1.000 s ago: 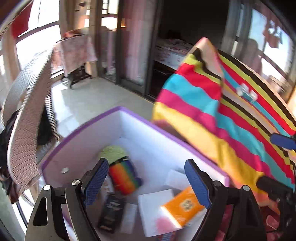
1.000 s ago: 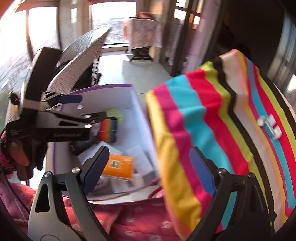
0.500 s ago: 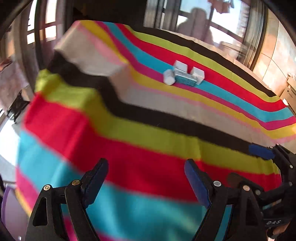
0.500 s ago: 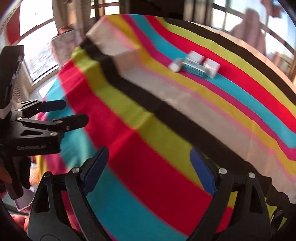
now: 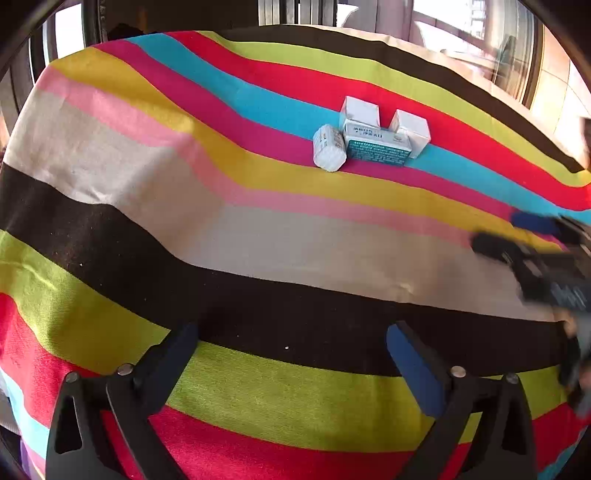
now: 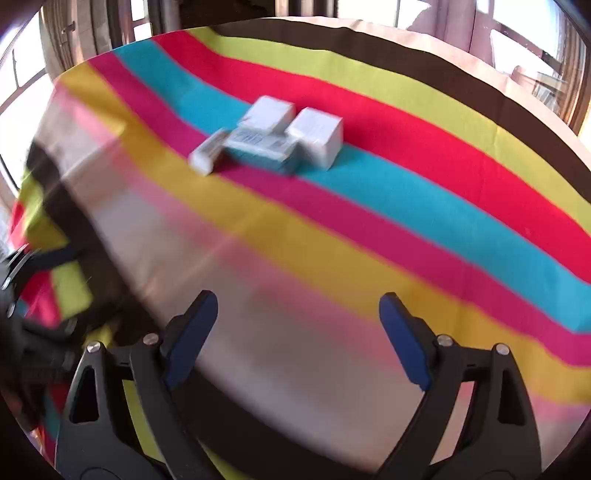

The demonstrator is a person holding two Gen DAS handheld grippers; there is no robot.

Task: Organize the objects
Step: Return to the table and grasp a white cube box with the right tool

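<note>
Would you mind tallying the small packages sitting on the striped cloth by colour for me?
White boxes: 2, one behind on the left and one on the right.
Teal box: 1, lying in front of them.
White wrapped packet: 1, at the left end.
Total: 4, all clustered together on the striped cloth.

Print covers the teal box (image 5: 377, 147) and small white pack (image 5: 328, 147), too small to read.

A home, sunlit living space, desk under a bright striped cloth (image 5: 258, 240) in red, blue, pink, yellow, green and black bands, small household boxes (image 5: 369, 142) clustered on it, tall windows (image 6: 524, 33) and dark-framed glass doors (image 5: 295, 11) behind
</note>
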